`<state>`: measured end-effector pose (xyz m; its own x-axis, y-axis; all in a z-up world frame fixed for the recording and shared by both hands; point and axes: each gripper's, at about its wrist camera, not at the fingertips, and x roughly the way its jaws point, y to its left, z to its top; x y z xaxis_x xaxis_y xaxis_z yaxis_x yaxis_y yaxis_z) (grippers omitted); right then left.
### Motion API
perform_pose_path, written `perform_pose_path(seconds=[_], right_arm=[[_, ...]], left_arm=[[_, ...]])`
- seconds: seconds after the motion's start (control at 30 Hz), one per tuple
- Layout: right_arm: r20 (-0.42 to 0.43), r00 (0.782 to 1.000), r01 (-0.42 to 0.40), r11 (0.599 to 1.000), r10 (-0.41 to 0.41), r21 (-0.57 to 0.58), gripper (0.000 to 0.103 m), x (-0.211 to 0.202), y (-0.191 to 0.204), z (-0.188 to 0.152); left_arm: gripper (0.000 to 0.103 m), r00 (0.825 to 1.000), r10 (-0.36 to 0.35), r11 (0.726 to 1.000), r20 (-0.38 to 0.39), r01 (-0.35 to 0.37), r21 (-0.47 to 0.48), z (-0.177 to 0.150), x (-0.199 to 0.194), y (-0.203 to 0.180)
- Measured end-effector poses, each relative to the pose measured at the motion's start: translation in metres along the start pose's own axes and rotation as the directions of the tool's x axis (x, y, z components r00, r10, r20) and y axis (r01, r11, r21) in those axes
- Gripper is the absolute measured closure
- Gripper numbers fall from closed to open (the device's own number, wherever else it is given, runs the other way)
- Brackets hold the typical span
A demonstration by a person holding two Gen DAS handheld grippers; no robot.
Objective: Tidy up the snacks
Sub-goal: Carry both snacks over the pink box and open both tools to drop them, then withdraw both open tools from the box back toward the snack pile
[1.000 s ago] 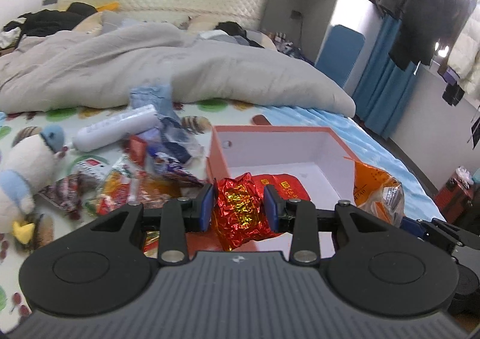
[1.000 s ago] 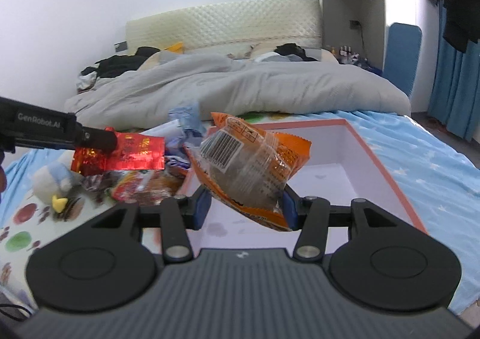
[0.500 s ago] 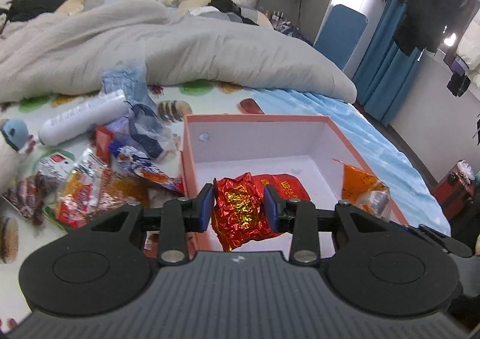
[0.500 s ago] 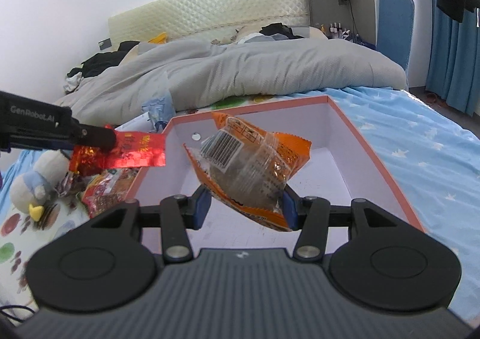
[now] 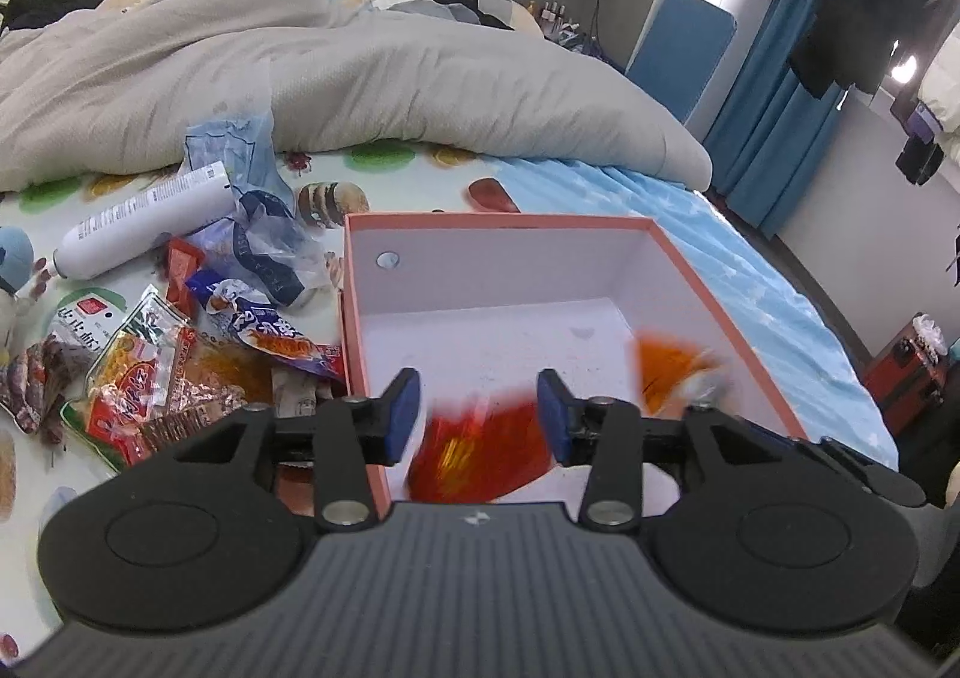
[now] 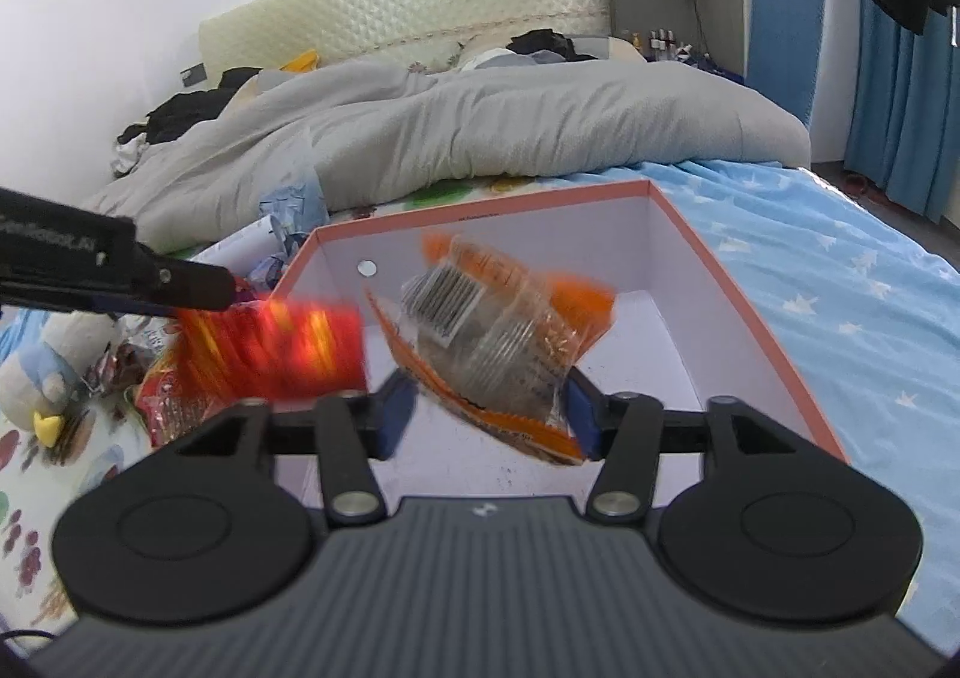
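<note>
Two snack packs are dropping at once. A second ago the left gripper point(image 5: 477, 414) squeezed the red foil pack point(image 5: 480, 453) tight, and the right gripper point(image 6: 489, 408) squeezed the orange and clear pack point(image 6: 498, 342). Now both sets of jaws are opening. The red pack looks blurry and sits low between the left pads with a gap on each side, so it is falling free. The orange pack is blurry too; it is between the right pads, and one corner may brush the right pad. Both packs are over the open orange box point(image 5: 708, 282) with white walls on the bed. I think they will land inside. Many more snacks point(image 5: 150, 372) lie in a heap just left of the box, waiting to be picked up.
</note>
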<state>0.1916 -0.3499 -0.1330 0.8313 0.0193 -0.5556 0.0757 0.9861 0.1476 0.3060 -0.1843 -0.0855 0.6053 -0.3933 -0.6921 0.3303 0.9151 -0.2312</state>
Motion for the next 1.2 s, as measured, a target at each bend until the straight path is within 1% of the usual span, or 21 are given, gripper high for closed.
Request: perform_pose_path(seconds=[0.07,0.17,0.4,0.57,0.67,0.8,0.9,1.07,1.2], right_arm=[[0.010,1.000,-0.006,1.000,0.006,-0.004,0.028,-0.005,0.001,0.000],[0.029,0.999,-0.018,1.000,0.018,0.014,0.028,-0.014,-0.001,0.000],[0.052,0.998,-0.043,0.999,0.043,-0.004,0.028,-0.036,0.005,-0.001],[0.091,0.995,-0.047,0.999,0.047,-0.009,0.028,-0.053,0.013,0.003],[0.114,0.991,-0.063,0.998,0.064,-0.008,0.028,-0.062,0.018,0.005],[0.124,0.987,-0.100,0.995,0.103,-0.031,0.028,-0.070,0.032,0.002],[0.122,0.986,-0.109,0.993,0.114,-0.048,0.028,-0.075,0.040,-0.001],[0.124,0.982,-0.136,0.990,0.140,-0.038,0.028,-0.085,0.045,-0.007],[0.128,0.982,-0.130,0.989,0.138,-0.069,0.028,-0.092,0.060,-0.015]], left_arm=[[0.051,1.000,0.006,1.000,0.003,-0.006,0.006,-0.001,-0.004,0.000],[0.051,1.000,0.006,1.000,0.011,-0.006,0.011,-0.001,-0.012,0.000],[0.051,0.999,-0.003,1.000,0.042,0.003,0.007,-0.006,-0.037,-0.001],[0.051,0.997,0.000,1.000,0.083,-0.002,0.027,-0.007,-0.061,-0.005],[0.051,0.994,0.009,0.999,0.106,-0.013,0.036,-0.011,-0.077,-0.006],[0.051,0.993,0.017,0.999,0.120,-0.020,0.026,-0.020,-0.095,0.000],[0.051,0.990,0.032,0.999,0.135,-0.034,0.018,-0.024,-0.107,0.005],[0.051,0.987,0.052,0.998,0.150,-0.057,0.026,-0.037,-0.125,0.013],[0.051,0.986,0.066,0.997,0.153,-0.072,0.031,-0.053,-0.136,0.020]])
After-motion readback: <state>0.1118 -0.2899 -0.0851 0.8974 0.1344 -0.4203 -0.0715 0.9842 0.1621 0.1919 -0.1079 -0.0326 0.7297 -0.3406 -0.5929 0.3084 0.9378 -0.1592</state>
